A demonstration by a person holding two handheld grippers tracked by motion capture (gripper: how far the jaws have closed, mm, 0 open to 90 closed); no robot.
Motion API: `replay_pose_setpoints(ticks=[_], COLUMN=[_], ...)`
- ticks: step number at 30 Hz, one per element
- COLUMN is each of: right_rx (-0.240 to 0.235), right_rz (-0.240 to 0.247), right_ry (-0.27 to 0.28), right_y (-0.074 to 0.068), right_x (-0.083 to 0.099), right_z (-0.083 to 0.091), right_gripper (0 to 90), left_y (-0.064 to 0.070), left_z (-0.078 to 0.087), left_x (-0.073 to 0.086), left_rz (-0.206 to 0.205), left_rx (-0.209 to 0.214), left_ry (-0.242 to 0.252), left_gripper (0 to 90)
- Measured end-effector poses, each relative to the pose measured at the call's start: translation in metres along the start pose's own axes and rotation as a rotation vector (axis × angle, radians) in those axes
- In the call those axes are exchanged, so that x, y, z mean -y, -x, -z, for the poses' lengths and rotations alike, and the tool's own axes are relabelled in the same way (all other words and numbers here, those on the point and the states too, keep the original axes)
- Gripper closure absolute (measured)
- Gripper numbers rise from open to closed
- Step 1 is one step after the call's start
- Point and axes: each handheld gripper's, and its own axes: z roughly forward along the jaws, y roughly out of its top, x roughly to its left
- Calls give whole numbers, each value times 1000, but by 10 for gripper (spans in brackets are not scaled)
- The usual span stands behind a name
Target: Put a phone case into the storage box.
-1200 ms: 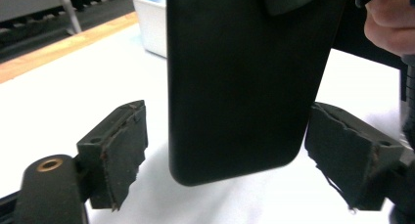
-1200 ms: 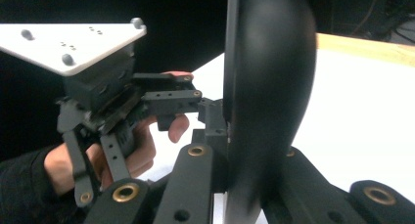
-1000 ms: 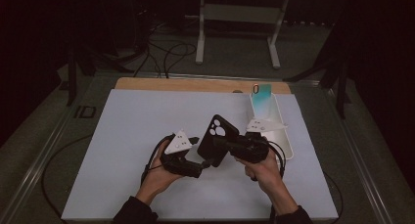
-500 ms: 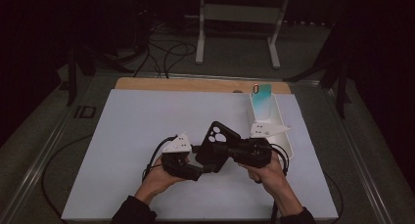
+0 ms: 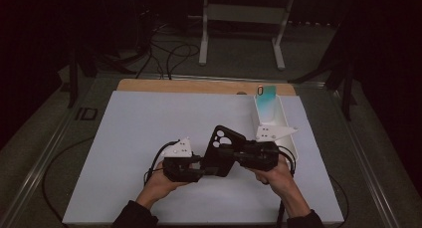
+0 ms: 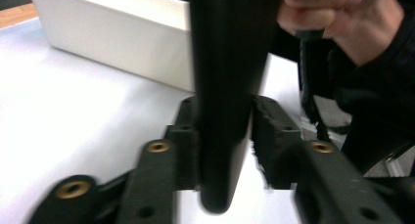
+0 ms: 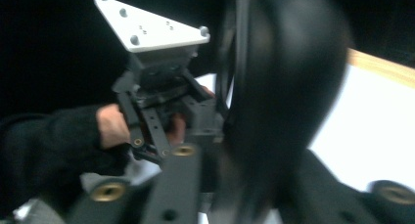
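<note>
Low in the frame's centre, the left gripper (image 5: 201,164) and right gripper (image 5: 224,151) both clamp the black phone case (image 5: 223,151), apparently steadying it for a handover.

A phone case (image 5: 222,151) sits left of a tray (image 5: 286,133).

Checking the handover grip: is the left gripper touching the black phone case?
Touching. The left gripper view shows the black phone case standing between the left gripper jaws, one jaw pressed against it.
</note>
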Motion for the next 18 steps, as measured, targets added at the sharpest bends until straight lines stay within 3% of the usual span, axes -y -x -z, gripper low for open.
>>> replay_pose_setpoints(ticks=[5,8,14,18], right_rx=[61,74,140,175], right_rz=[30,28,56,36], right_ry=[-21,-21,-60,-65], right_y=[-4,-4,-7,-5], right_x=[-1,-1,-1,0], right_z=[-4,-6,-12,-14], right_gripper=[557,489,383,251], left_y=[2,4,5,5], left_z=[-2,-2,-2,-1], left_x=[2,2,2,2], left_rz=[-11,-26,-30,-31], left_rx=[-7,-44,-65,-92], left_ry=[-10,-19,-17,-18], left_gripper=[791,795,799,801])
